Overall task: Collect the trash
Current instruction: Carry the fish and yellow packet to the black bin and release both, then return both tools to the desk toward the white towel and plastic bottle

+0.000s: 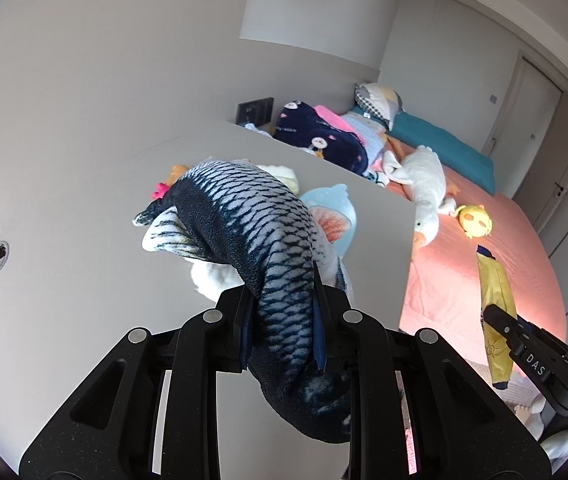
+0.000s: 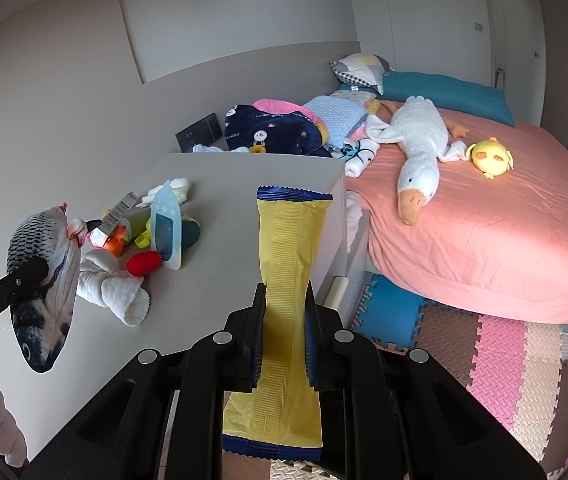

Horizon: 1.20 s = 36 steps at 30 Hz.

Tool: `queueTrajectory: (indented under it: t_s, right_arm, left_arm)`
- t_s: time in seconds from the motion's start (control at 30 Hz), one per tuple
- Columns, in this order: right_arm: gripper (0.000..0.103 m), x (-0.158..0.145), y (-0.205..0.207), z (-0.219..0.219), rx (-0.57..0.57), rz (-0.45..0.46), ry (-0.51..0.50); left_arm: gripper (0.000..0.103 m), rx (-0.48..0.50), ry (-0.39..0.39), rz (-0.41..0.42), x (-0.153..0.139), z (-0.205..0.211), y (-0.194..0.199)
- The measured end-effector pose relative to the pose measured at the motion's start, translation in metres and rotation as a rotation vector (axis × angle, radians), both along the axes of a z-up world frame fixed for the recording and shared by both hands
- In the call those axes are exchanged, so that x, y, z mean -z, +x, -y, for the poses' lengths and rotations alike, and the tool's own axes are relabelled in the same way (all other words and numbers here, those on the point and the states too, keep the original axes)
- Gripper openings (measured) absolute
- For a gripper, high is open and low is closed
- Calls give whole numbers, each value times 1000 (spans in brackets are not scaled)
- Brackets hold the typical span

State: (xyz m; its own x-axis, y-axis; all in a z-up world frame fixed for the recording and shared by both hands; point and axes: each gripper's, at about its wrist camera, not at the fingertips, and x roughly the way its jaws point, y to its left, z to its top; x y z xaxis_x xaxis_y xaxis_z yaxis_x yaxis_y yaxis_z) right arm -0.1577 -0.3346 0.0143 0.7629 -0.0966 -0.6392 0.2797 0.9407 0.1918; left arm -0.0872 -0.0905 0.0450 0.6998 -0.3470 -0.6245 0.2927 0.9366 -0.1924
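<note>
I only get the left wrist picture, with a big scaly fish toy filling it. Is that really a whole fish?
Observer: Yes. The right wrist view shows the fish plush whole, head hanging down, clamped in the left gripper.
Operator: What's the yellow strip at my right edge?
Observer: A flattened yellow wrapper with dark blue ends, pinched in the right gripper.
Operator: Anything behind the fish?
Observer: A red plush lies on the grey table.

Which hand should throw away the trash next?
Right. The right gripper already pinches the yellow wrapper, which is trash. The left gripper is busy with a fish plush, a toy.
</note>
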Motion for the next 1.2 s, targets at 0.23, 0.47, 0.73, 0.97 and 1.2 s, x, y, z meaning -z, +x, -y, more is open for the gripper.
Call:
queueTrajectory:
  t_s: [0.23, 0.47, 0.73, 0.97, 1.2]
  right_arm:
    - [18, 5, -28, 40, 75, -7, 7]
    - [18, 17, -48, 81, 154, -31, 22]
    - [18, 37, -56, 118, 219, -74, 45]
    - [65, 33, -69, 136, 357, -36, -12]
    - [65, 29, -71, 143, 363, -20, -1]
  left_arm:
    - [22, 137, 21, -12, 9, 66, -17]
    - [22, 251, 72, -39, 30, 123, -32]
    - [28, 366, 148, -77, 60, 174, -45]
    - [91, 356, 172, 84, 51, 180, -66]
    - [92, 340, 151, 66, 45, 175, -59]
